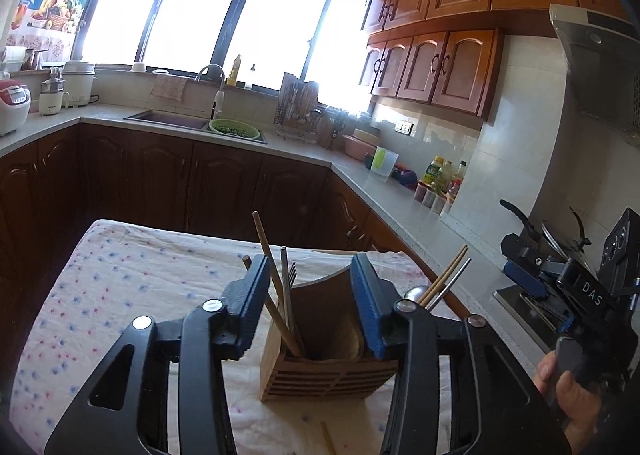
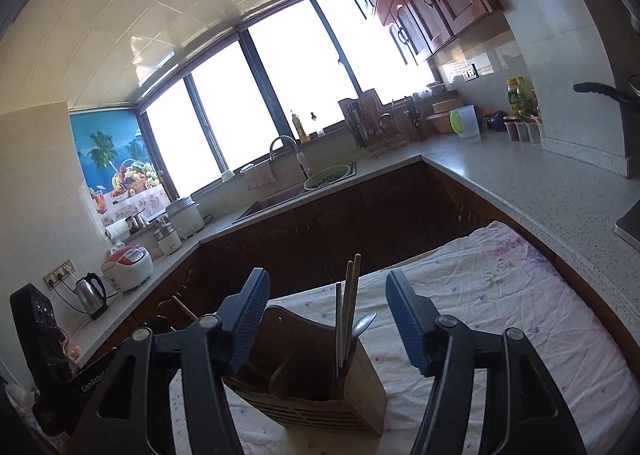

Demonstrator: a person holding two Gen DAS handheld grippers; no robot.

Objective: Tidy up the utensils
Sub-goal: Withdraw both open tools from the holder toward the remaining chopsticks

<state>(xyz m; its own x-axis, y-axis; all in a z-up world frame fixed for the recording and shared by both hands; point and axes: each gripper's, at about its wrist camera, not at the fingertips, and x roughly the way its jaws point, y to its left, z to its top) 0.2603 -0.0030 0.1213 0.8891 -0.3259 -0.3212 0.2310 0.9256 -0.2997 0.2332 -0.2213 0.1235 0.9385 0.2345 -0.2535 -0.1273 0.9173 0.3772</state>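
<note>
Floral cloth (image 1: pixel 120 279) (wrinkled), slatted wooden holder (image 1: pixel 332 375).

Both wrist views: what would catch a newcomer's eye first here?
A wooden utensil holder stands on the flower-print cloth close in front of both grippers, with chopsticks, a fork and a spoon sticking out of it. The left gripper and right gripper both frame it, blue fingers apart and holding nothing. Behind, bright windows glare over the sink.
</note>
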